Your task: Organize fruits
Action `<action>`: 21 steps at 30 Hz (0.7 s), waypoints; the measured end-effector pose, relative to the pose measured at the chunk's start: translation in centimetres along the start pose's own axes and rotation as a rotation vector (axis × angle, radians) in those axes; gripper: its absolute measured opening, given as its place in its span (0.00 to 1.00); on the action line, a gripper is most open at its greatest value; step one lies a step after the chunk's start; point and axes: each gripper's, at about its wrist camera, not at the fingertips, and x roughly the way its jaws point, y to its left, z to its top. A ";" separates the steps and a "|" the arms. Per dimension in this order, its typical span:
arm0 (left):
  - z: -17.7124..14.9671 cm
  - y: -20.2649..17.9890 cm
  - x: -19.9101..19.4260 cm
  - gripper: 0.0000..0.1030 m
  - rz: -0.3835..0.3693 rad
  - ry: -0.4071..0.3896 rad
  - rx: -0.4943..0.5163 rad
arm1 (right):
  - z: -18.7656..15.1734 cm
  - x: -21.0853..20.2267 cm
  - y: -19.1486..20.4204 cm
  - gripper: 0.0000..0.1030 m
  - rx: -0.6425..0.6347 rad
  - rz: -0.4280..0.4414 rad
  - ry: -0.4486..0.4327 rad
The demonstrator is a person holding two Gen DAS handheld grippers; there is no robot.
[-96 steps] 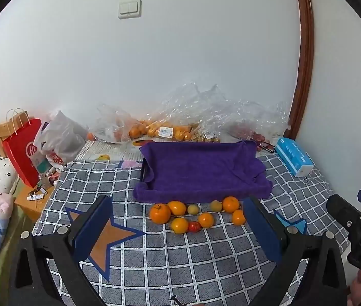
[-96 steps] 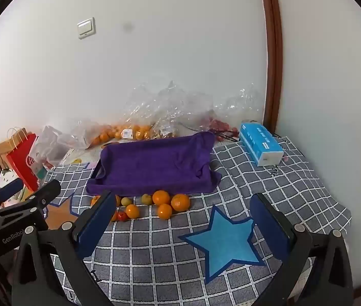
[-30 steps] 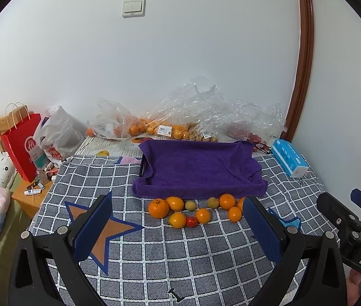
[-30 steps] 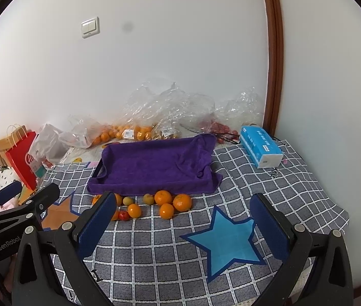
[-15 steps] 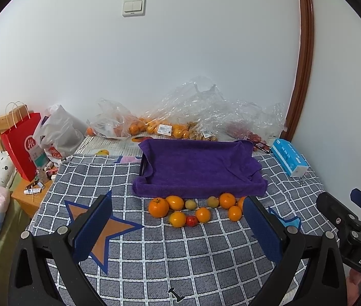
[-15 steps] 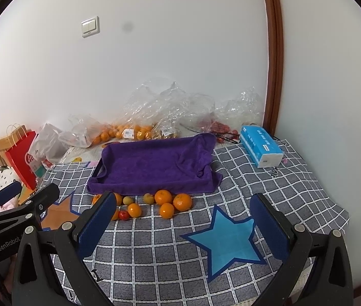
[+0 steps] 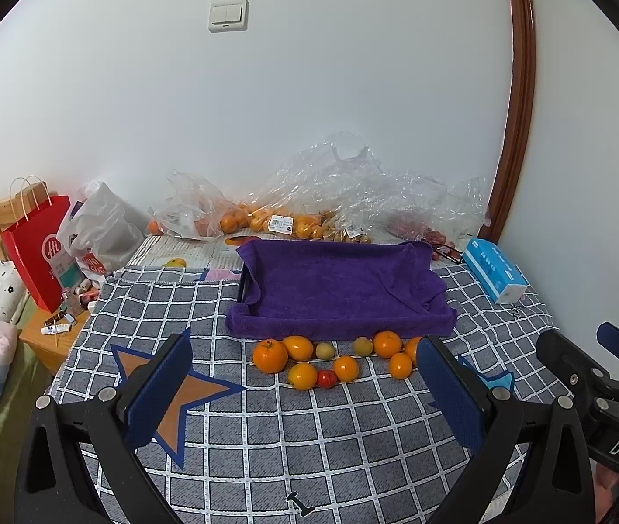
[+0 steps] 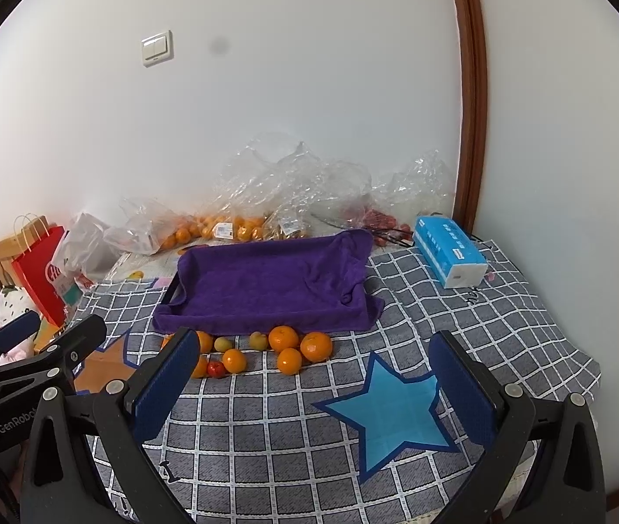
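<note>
Fruit cluster [image 7: 335, 360] sits centre frame on checked tabletop [image 7: 309, 445], just below purple towel-lined tray [image 7: 340, 288]; nothing in tray; scene barely shifted over last second, so no pick begun; I hold left gripper [image 7: 305, 397] and right gripper [image 8: 316, 393] back, jaws wide, empty.

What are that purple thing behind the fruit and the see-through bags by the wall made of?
The purple tray liner looks like terry towel cloth: matte, fuzzy pile, soft folds over what seems a dark rigid tray edge. The clear bags look like thin glossy plastic film: transparent, crinkled, catching glints.
</note>
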 end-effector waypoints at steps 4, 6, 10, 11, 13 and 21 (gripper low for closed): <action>0.0 0.0 0.1 1.00 0.002 -0.002 -0.001 | -0.1 0.1 0.1 1.00 -0.003 0.005 0.002; 0.0 0.1 0.1 1.00 0.002 -0.001 -0.002 | -0.1 0.2 0.2 1.00 -0.011 0.005 0.003; 0.0 0.5 0.5 1.00 0.011 0.001 -0.002 | -0.1 0.5 0.4 1.00 -0.014 0.004 0.001; -0.1 0.6 0.7 1.00 0.021 -0.004 0.003 | -0.2 0.6 0.3 1.00 -0.010 0.007 0.001; -0.3 1.1 1.2 1.00 0.032 -0.005 0.005 | -0.5 1.2 0.2 1.00 -0.005 0.017 0.009; -1.5 3.2 5.6 0.99 0.036 0.057 -0.037 | -1.8 5.4 -0.5 0.99 0.012 0.020 0.067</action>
